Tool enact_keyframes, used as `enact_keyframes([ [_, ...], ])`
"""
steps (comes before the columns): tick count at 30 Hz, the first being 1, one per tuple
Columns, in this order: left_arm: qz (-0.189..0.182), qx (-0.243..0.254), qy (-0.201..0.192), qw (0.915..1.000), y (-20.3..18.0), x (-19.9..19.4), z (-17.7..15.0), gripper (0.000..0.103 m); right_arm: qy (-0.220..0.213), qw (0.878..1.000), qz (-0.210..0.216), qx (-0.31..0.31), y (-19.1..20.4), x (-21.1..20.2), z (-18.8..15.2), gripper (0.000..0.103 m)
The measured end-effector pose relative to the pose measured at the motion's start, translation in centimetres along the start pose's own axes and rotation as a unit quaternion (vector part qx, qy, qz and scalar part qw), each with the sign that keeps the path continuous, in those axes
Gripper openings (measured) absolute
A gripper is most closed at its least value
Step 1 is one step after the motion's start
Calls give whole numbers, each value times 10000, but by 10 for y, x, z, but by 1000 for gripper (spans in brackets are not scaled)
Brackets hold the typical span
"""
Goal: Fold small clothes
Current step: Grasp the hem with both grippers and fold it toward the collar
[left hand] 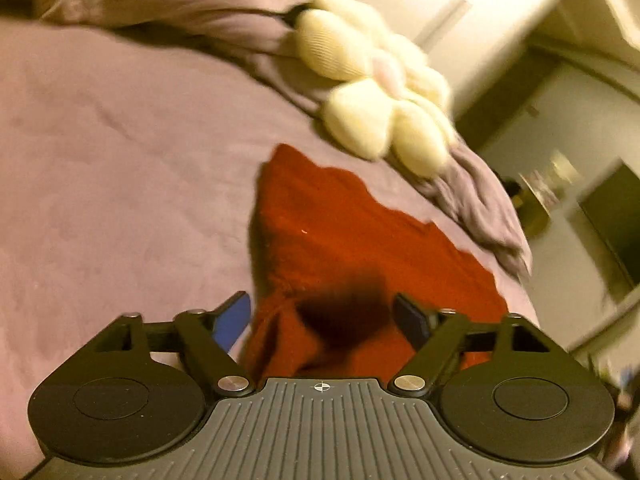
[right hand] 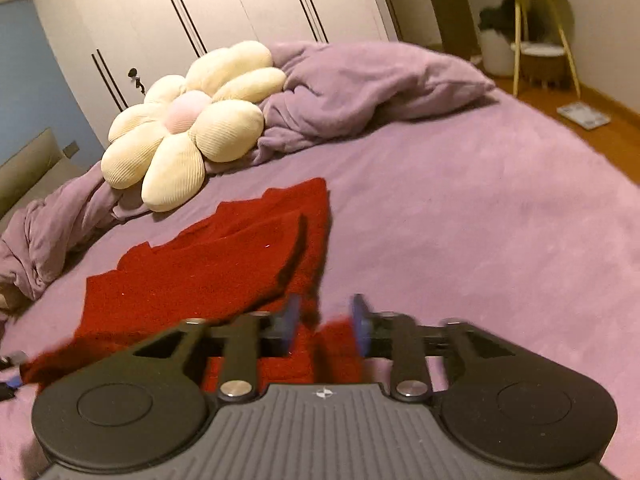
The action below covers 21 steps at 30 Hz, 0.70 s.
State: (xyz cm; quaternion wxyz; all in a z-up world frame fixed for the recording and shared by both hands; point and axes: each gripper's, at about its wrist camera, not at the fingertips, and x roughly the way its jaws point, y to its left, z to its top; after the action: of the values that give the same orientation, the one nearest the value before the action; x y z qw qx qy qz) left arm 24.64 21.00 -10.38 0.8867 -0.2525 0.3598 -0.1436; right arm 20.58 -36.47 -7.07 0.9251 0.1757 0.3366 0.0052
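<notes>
Both grippers hang over a red garment [left hand: 352, 240] spread on a purple bed [left hand: 100, 160]. Seen through its own camera, the left gripper [left hand: 322, 318] has its jaws spread wide, the blue pads [left hand: 232, 318] standing clear on either side of the cloth; nothing is pinched, though the red fabric lies below and between them with a dark blurred patch at the near edge. From the right wrist view, the right gripper [right hand: 325, 328] has its jaws partly apart, and a blurred flap of the red cloth sits in the gap; the pads [right hand: 362, 328] do not appear to press on it, so it reads as released.

The garment lies mostly flat, partly folded over itself, with a layered edge running along its right side in the right wrist view. It stretches from the grippers toward the far side of the bed, ending near a cream flower-shaped cushion [right hand: 188, 128] with a pink centre. That cushion rests against a bunched purple blanket [right hand: 360, 84] at the far edge. White wardrobe doors [right hand: 224, 4] stand behind the bed, and a small yellow-legged side table [right hand: 536, 36] is at the far right on the wooden floor [right hand: 600, 128].
</notes>
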Motion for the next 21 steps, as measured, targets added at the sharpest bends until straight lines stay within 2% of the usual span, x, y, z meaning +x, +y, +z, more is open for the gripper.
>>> enact_keyframes([
  [4,182,637,417,9969,-5,22,-5,89,373,9980,410,-314,-8,12,-9,62],
  [8,306,1044,672,9918,-10,52,-5,90,741,9962,406,-226,-10,32,-15,62],
  [12,151,908,669,9935,-13,67,0,84,837,9946,604,121,-16,41,-21,61],
  [13,187,920,652,9934,-15,69,0,80,860,9939,668,190,-16,43,-23,57],
  [14,274,971,649,9928,-17,72,1,69,861,9938,677,197,-17,43,-25,48],
  [15,397,1034,642,9918,-19,74,1,56,870,9937,684,167,-16,44,-26,44],
  [16,492,1089,624,9909,-20,72,0,52,854,9938,695,154,-15,45,-27,37],
  [18,558,1136,556,9904,-19,70,-1,36,768,9943,729,69,-11,43,-27,23],
  [21,604,1094,454,9911,-17,60,-1,21,609,9963,522,-302,3,38,-28,17],
])
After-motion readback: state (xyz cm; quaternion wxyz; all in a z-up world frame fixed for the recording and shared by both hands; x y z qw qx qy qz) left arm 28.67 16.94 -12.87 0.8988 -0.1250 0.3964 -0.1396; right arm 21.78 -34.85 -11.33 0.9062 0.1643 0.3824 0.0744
